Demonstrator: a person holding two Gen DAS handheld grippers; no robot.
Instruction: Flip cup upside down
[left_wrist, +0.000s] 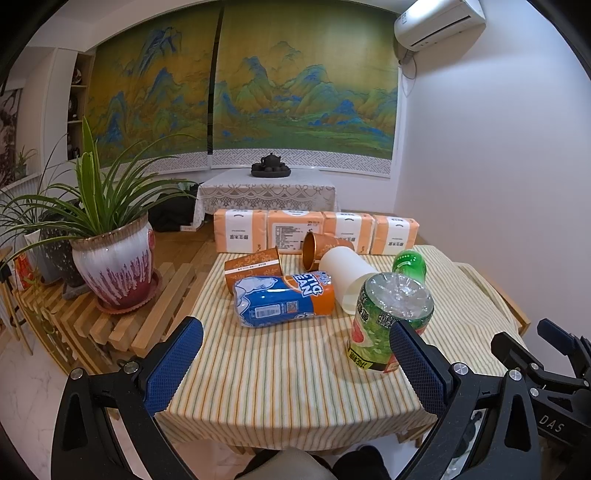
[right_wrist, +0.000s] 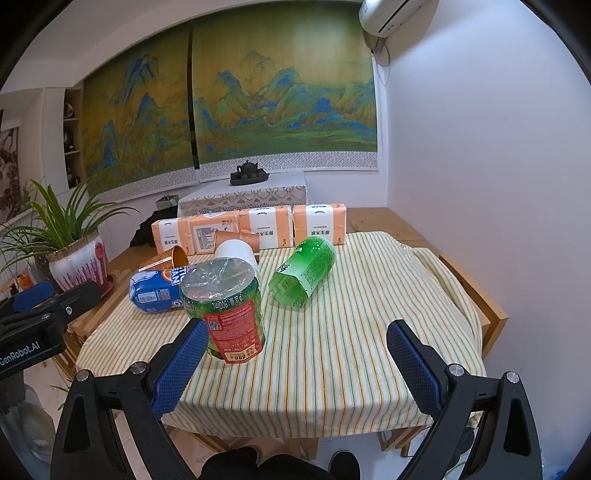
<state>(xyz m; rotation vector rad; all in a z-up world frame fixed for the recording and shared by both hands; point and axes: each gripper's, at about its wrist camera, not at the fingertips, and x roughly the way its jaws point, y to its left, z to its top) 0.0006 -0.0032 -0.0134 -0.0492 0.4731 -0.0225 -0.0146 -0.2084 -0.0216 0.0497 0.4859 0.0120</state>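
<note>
With both grippers (left_wrist: 295, 365) (right_wrist: 297, 367) spread wide and empty, we judge the white cup (left_wrist: 343, 278) light and crushable, best pinched gently mid-wall.

Striped cloth tablecloth (right_wrist: 332, 350), matt white cup (left_wrist: 343, 273), glossy clear plastic bottle (right_wrist: 225, 306), textured blue gripper pads (right_wrist: 413, 365), wood bench at 9 o'clock (left_wrist: 122, 325).

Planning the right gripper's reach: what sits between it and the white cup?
In the right wrist view, the upside-down green bottle stands directly between the right gripper and the white cup lying behind it, with bare striped tablecloth before the bottle.
</note>
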